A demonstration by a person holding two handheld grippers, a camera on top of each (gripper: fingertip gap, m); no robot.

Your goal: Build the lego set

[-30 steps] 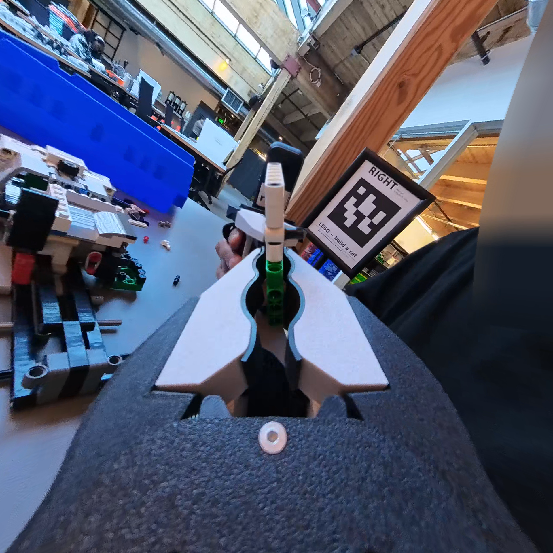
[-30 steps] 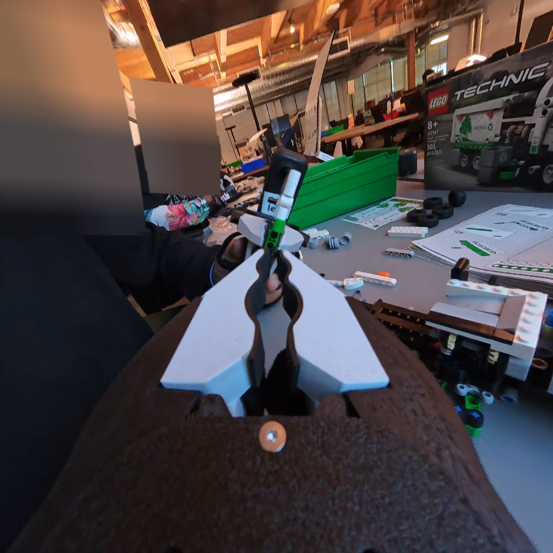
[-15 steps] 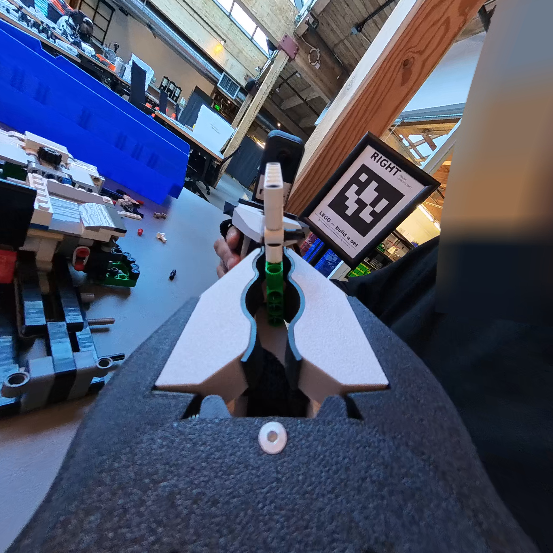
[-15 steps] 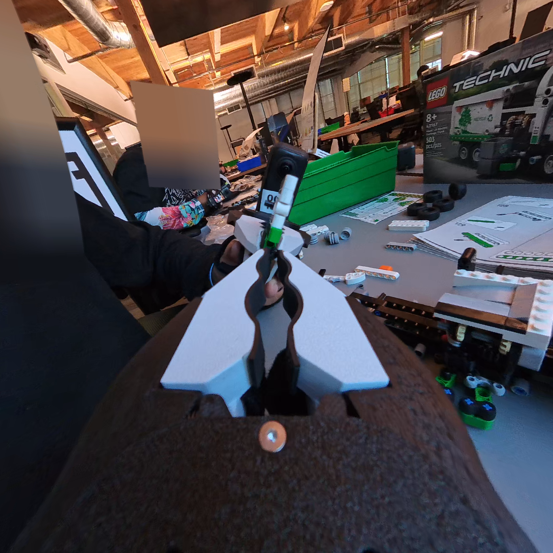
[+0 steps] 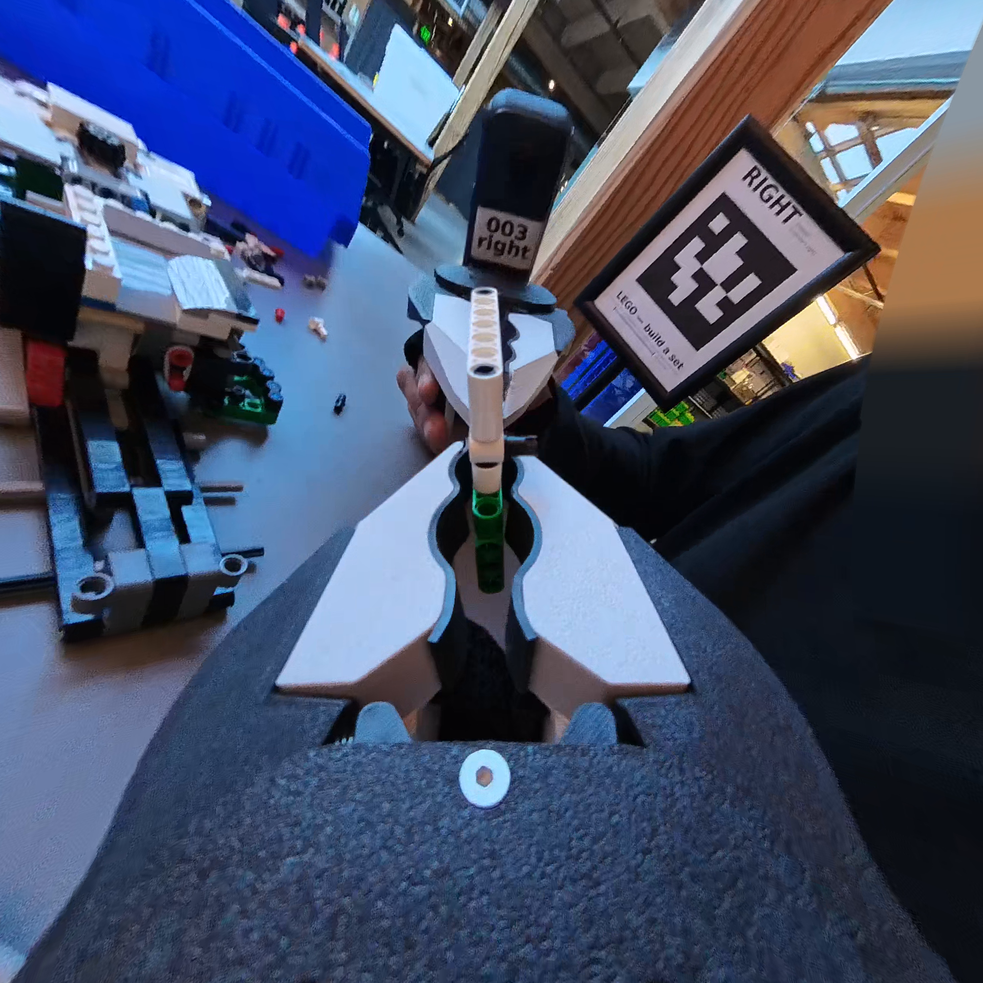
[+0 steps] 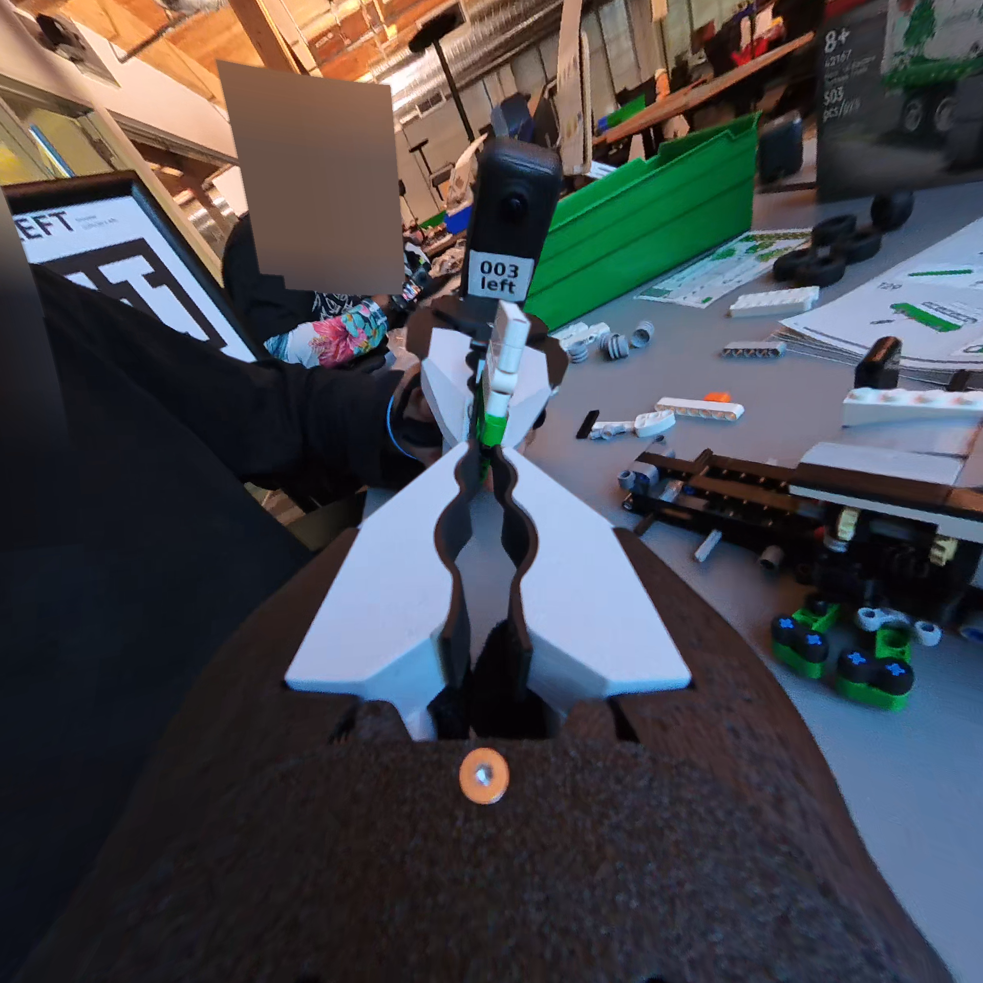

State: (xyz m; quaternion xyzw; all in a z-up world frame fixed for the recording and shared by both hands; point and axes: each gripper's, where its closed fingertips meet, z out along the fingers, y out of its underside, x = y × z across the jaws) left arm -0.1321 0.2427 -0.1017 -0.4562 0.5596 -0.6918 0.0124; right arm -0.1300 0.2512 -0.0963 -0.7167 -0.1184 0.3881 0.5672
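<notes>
The left gripper (image 5: pixel 486 481) has its jaws clenched on a small sub-assembly, a green beam (image 5: pixel 488 542) with a white beam (image 5: pixel 484 367) standing up out of it, held in the air above the surface (image 5: pixel 319 452). The right gripper (image 6: pixel 485 460) faces it head-on, and its jaws are closed to a narrow gap with their tips at the green end of that same piece (image 6: pixel 492 425); whether they actually pinch it or only touch it cannot be told.

The build looks well under way but far from finished. A large part of the truck (image 5: pixel 106 330) already sits on the surface, with a black frame and white and grey panels on top. Much is still loose: white beams (image 6: pixel 697 410), grey bushes (image 6: pixel 617 344), a stack of black tyres (image 6: pixel 822 255) and two green-and-black connector pieces (image 6: pixel 840 659) near the frame (image 6: pixel 744 494). The instruction sheets (image 6: pixel 904 314) lie open beside them, and a green bin (image 6: pixel 649 213) stands behind.

By my judgement, the hand-held piece is one more sub-assembly that has yet to be joined to the truck, and the wheels are not yet mounted.
</notes>
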